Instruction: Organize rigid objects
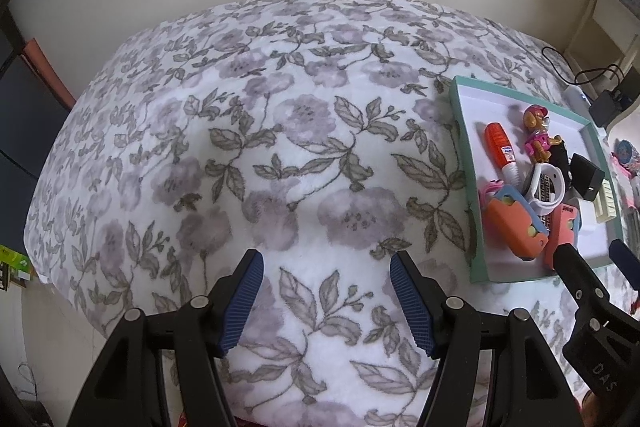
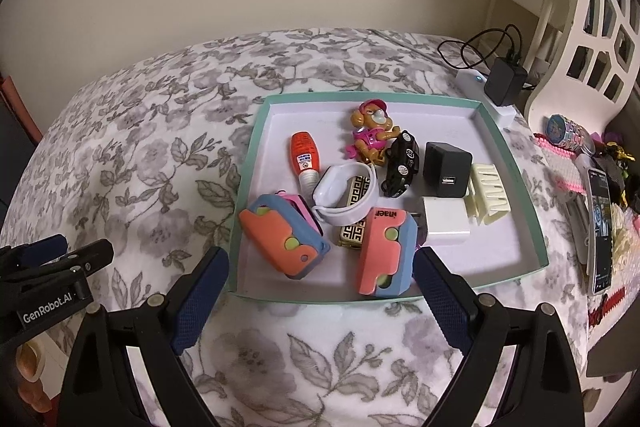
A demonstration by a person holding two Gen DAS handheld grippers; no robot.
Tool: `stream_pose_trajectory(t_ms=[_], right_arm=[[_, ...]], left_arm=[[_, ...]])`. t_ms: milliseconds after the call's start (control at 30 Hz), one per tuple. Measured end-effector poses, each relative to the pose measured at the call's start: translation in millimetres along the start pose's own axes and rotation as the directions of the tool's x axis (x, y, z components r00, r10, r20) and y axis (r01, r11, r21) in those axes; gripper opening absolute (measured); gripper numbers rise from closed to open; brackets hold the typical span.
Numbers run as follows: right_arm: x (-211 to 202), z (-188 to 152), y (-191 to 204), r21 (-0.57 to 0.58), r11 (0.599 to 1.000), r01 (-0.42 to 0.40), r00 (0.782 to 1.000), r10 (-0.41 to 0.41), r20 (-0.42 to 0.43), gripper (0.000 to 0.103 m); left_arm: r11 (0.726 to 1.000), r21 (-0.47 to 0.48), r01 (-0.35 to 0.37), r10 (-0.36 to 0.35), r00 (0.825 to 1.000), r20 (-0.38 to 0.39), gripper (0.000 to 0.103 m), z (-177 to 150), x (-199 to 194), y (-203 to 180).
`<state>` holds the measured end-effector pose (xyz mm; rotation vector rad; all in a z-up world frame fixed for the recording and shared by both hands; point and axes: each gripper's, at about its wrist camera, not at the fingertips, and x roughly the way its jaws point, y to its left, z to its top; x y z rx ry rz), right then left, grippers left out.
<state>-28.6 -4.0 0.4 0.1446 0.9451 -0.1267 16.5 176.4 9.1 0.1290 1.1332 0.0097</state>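
We hold both grippers with jaws wide apart and nothing between them: the left gripper (image 1: 327, 301) over the flowered blanket (image 1: 248, 131), the right gripper (image 2: 320, 301) at 6 o'clock of the green tray (image 2: 256, 151). In the tray lie the toys, with the toy dog (image 2: 370, 135) at 12 o'clock, the black charger (image 2: 446, 167) at 3 o'clock and two orange-blue cases (image 2: 280, 239) at its near edge.

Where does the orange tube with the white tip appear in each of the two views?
Left wrist view: the orange tube lies right of centre, in the teal tray.
Right wrist view: the tube lies near centre, upper left inside the tray.
Shared landmark: the toy dog beside it.
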Motion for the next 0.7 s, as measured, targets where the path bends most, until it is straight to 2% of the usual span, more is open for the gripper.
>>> stream_pose_trajectory(t_ms=[433, 700], right_arm=[[1.7, -1.1, 1.8, -0.005, 1.000, -0.004, 1.000, 0.004, -0.003, 0.094], [-4.4, -2.3, 3.5, -0.011, 1.000, 0.001, 0.999, -0.001, 0.042, 0.094]], left_arm=[[1.000, -0.009, -0.001, 0.001, 1.000, -0.012, 0.070, -0.4, 2.1, 2.6], [1.000, -0.011, 0.000, 0.000, 1.000, -0.013, 0.070, -0.7, 2.3, 3.7]])
